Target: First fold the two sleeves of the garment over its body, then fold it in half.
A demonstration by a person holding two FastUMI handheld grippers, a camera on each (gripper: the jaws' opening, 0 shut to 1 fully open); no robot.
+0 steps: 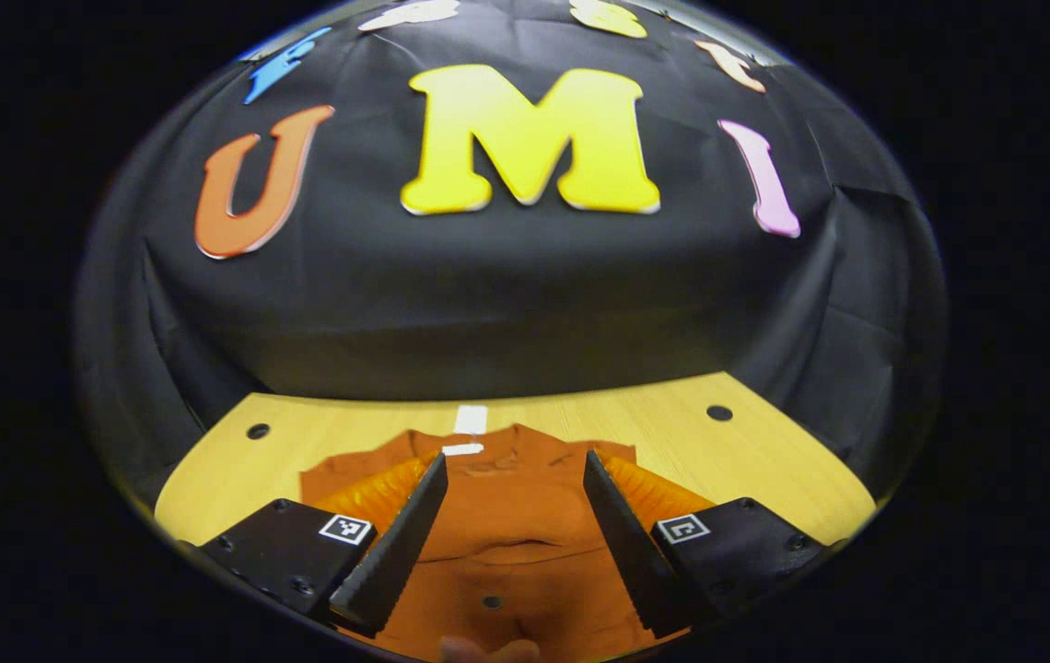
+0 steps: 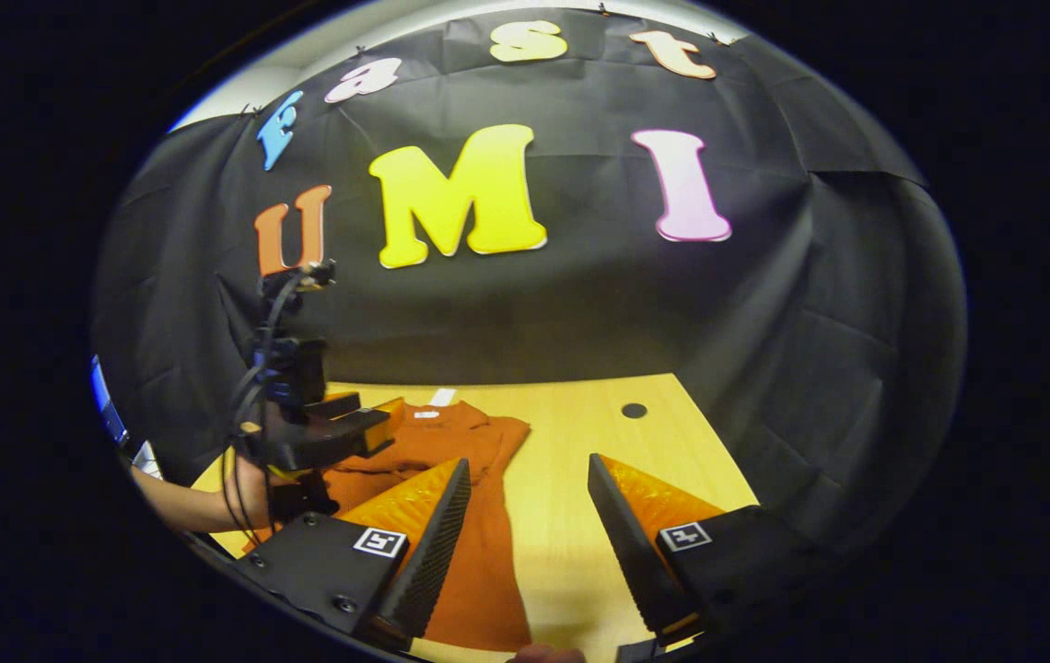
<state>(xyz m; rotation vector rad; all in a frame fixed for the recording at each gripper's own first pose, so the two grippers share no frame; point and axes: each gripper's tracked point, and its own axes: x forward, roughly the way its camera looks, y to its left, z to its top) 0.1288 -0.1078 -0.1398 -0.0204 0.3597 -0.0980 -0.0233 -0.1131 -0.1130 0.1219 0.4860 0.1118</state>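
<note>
Orange garment [image 1: 511,516] lies flat on the wooden table [image 1: 746,460], collar toward the far wall, with the left gripper [image 1: 511,534] hovering wide open over its body, holding nothing, and the right gripper [image 2: 525,543] equally wide open and empty over the garment's right edge.

Right gripper [image 2: 525,516]: jaws spread wide, nothing between them but bare table [image 2: 580,433]. Orange garment [image 2: 479,543] lies flat, its edge passing under the left jaw. Beyond the left jaw, the left gripper [image 2: 368,424] hangs over the garment's far end, held by a hand [image 2: 244,493].
</note>
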